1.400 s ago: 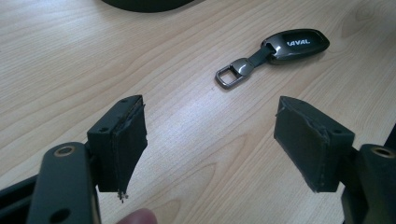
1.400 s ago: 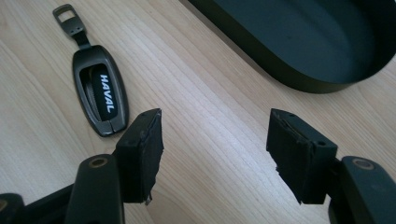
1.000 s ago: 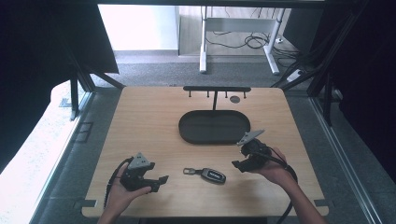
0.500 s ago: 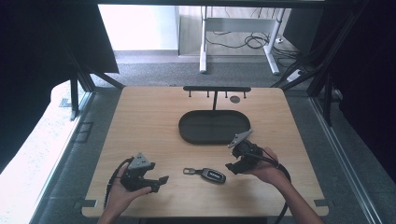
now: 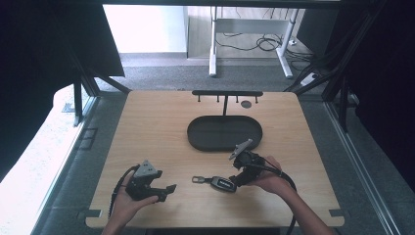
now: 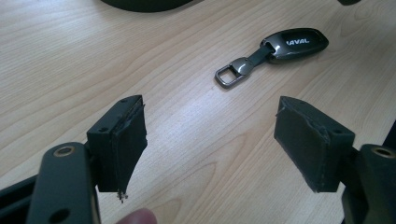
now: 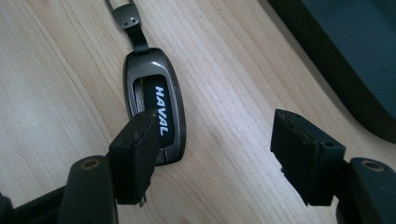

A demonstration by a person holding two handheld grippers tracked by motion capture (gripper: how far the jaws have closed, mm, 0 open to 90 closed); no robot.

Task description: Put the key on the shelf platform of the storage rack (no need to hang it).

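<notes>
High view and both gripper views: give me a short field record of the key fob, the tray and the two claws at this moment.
key fob: flat on the table, metal loop toward the left claw
lettering: HAVAL
tray: dark oval, behind the fob
right claw: open, jaws have just been opening; one jaw over the fob's end, not gripping
left claw: open, nothing between jaws, apart from the fob
rack: at the far edge

Black oval tray (image 5: 203,139) mid worktop (image 5: 147,127); hook rack (image 5: 226,93) behind it, small disc (image 5: 246,104) near rack.
</notes>
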